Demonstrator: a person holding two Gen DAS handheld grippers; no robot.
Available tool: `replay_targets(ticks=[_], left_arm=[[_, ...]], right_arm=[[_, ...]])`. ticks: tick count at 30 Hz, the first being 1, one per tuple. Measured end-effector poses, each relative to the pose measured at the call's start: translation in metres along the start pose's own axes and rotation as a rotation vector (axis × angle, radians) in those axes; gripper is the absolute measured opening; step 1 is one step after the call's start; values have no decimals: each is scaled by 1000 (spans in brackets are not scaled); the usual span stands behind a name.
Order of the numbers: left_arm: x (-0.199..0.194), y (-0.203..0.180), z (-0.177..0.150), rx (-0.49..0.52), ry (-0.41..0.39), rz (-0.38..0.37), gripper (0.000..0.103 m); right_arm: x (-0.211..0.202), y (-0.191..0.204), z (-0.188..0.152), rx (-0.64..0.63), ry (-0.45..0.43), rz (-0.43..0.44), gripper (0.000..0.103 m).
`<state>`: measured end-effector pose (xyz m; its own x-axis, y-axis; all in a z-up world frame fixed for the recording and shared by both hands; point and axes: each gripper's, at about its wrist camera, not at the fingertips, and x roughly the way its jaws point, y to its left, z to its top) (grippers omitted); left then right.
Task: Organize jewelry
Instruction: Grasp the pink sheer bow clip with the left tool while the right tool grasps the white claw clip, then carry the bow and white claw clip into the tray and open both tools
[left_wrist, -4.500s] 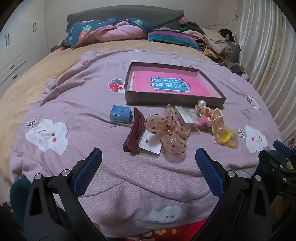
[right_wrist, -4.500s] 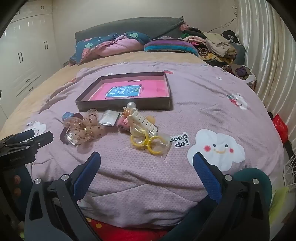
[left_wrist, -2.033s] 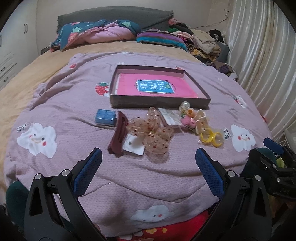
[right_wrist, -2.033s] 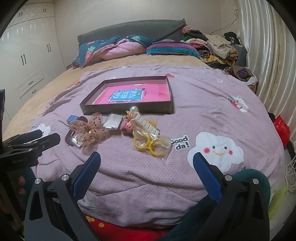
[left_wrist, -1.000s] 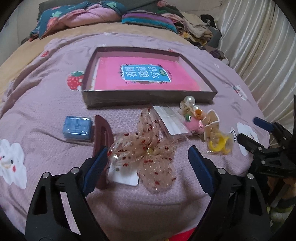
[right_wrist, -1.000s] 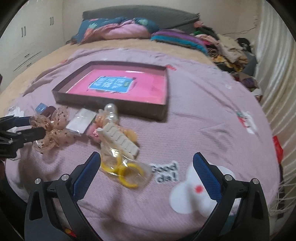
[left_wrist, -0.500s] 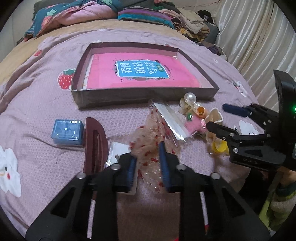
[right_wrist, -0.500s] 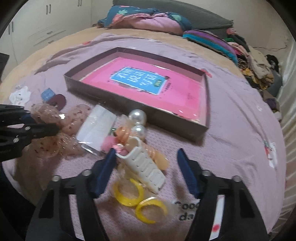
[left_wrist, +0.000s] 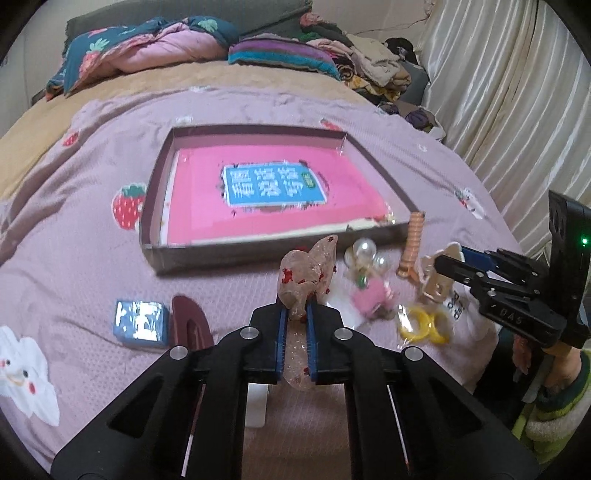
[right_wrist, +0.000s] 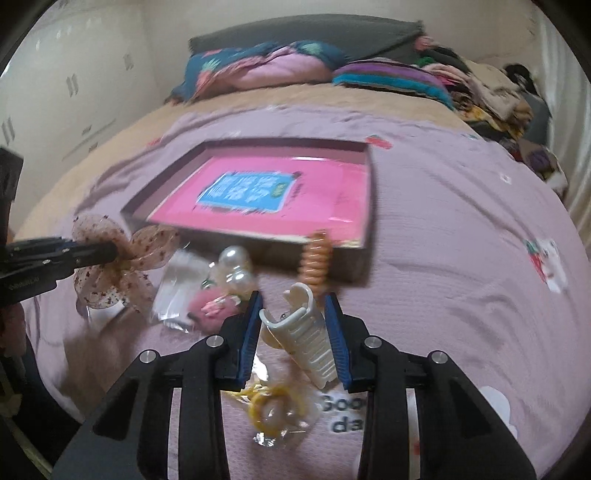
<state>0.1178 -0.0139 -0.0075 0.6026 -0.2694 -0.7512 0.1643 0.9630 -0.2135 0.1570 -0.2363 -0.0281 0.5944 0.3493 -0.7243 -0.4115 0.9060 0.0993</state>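
The left hand-held gripper (left_wrist: 295, 314) is squeezed tight on the see-through bow (left_wrist: 308, 273) with red spots, and holds it up above the bed (left_wrist: 74, 236). The right hand-held gripper (right_wrist: 293, 314) is closed on the white hair claw (right_wrist: 304, 332), which sits tilted between its blue pads.

Under the right one, on the purple blanket near the front edge of the bed, lie yellow rings in a clear bag (right_wrist: 275, 406). A little further in are a pink fluffy clip (right_wrist: 210, 306), two big pearl beads (right_wrist: 236, 266) and an orange coil hair tie (right_wrist: 316, 258), close together. On the left side of the bed lie a blue box (left_wrist: 140, 323) and a dark red clip (left_wrist: 190, 325), side by side.

Behind them all, in the middle of the bed, sits the open tray (left_wrist: 155, 184) with a pink book (left_wrist: 273, 192) lying flat inside. Pillows (left_wrist: 140, 51) and piled clothes (left_wrist: 373, 70) lie at the far edge.
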Motion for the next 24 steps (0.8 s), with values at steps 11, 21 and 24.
replay_targets(ticks=[11,21,24], left_arm=[[-16,-1,40,-8,-82,-14,3],[-16,19,79,-58,-148,-2,3],[-13,32,86,-89,-162,-5,3]], right_arm=[[-35,-48,4,147,-97,-44,33],[-53,-56,34,151,-179,-50,33],[-55,-55,50,142,-205,-46,33]])
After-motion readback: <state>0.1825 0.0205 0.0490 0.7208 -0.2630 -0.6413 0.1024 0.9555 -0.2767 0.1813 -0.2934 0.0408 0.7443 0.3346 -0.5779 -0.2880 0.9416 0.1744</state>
